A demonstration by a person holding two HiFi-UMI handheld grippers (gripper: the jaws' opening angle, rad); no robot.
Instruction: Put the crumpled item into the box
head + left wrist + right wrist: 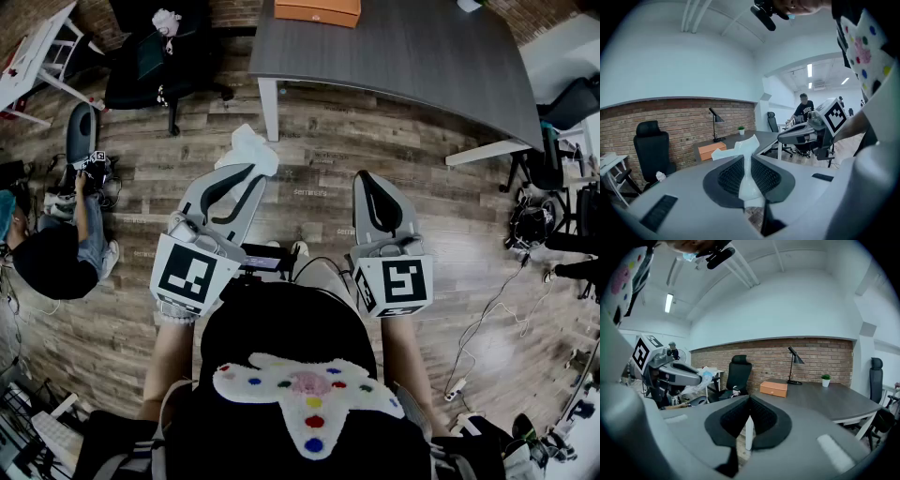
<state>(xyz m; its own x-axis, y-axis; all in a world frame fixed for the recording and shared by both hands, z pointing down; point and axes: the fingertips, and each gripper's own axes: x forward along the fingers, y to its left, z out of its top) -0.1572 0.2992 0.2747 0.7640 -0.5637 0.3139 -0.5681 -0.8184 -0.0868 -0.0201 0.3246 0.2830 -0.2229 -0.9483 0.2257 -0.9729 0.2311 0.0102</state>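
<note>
Though the pale crumpled paper wad (251,148) is already pinched in the left gripper (247,172), the head view shows it above the wooden floor, well apart from the flat orange cardboard box (317,11) on the grey table (422,66). The left gripper view shows both pads pressed tight on the wad. In the right gripper view, the right gripper (749,402) is closed and empty. The pickup looks done; carrying and dropping remain.

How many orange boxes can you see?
1. The orange box sits on the grey table, at its far edge near the brick wall. More might be hidden outside these views.
</note>
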